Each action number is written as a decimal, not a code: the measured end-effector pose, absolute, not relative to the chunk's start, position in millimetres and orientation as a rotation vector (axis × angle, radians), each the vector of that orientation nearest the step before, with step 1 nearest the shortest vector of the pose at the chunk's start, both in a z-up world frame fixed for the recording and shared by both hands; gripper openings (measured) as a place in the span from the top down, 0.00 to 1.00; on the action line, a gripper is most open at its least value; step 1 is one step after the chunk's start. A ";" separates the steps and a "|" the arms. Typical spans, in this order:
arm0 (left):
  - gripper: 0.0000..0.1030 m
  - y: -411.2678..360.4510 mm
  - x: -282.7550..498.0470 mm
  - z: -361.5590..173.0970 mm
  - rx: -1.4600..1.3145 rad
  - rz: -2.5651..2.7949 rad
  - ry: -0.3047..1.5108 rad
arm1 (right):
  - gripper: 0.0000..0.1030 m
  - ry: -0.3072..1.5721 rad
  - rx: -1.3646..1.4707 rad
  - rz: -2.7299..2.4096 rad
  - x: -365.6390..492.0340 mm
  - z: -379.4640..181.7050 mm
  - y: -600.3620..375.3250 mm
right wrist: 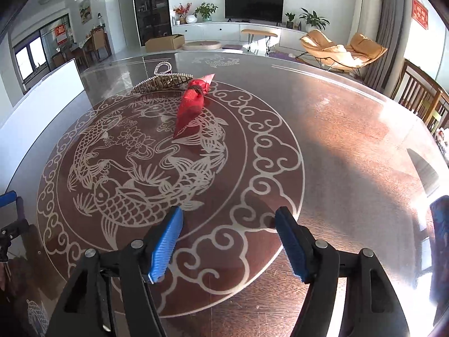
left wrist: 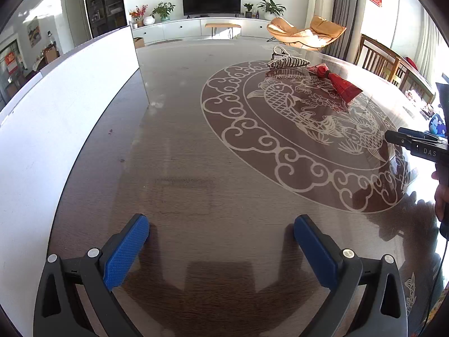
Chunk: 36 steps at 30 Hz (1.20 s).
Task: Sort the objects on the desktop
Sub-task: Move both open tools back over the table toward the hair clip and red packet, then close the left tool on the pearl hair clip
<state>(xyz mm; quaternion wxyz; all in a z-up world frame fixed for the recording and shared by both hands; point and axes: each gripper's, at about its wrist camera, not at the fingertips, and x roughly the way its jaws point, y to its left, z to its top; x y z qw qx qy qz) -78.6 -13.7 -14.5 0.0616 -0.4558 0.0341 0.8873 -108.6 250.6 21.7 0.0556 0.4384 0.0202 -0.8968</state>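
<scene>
A red foil-wrapped packet tied at its neck (right wrist: 191, 103) lies on the glass-topped table near the middle of the fish pattern; it also shows far right in the left wrist view (left wrist: 341, 82). A pearl-trimmed hair claw clip (right wrist: 161, 80) lies just behind it, also in the left wrist view (left wrist: 286, 60). My left gripper (left wrist: 221, 230) is open and empty, low over bare table. My right gripper (right wrist: 228, 221) is open and empty over the pattern's near rim, well short of the packet. The right gripper's side shows at the left wrist view's right edge (left wrist: 415, 141).
A white board or box (left wrist: 64, 106) stands along the table's left side, also in the right wrist view (right wrist: 42, 92). Wooden chairs (right wrist: 421, 95) stand at the table's right. The round fish motif (right wrist: 146, 163) lies under the glass. A living room lies beyond.
</scene>
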 end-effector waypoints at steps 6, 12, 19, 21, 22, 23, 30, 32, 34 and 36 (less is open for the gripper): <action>0.00 -13.4 -78.5 -14.9 -1.378 2.684 0.104 | 0.00 0.136 1.361 -2.651 -132.1 13.3 226.5; 0.00 -13.8 -78.8 -14.9 -1.378 2.683 0.104 | 0.00 0.151 1.353 -2.631 -145.1 12.8 214.3; 0.00 -13.8 -78.7 -14.8 -1.378 2.683 0.104 | 0.00 0.151 1.352 -2.630 -146.2 12.7 213.9; 0.00 -12.3 -83.1 -14.6 -1.376 2.673 0.112 | 0.00 0.151 1.352 -2.630 -146.3 12.7 213.9; 0.00 -9.3 -90.1 -14.7 -1.367 2.652 0.129 | 0.00 0.151 1.352 -2.630 -146.3 12.7 214.0; 0.00 -5.6 -98.8 -13.8 -1.356 2.628 0.150 | 0.00 0.151 1.352 -2.630 -146.3 12.8 213.9; 0.00 35.6 -207.6 -13.2 -1.283 2.482 0.256 | 0.00 0.151 1.352 -2.630 -146.5 12.7 213.8; 0.00 49.6 -238.3 -12.5 -1.268 2.453 0.275 | 0.00 0.151 1.352 -2.630 -146.5 12.6 213.8; 0.00 63.2 -264.7 -11.7 -1.252 2.424 0.295 | 0.00 0.151 1.352 -2.630 -146.5 12.7 213.8; 0.00 76.0 -288.0 -10.8 -1.235 2.396 0.314 | 0.00 0.151 1.352 -2.630 -146.6 12.6 213.8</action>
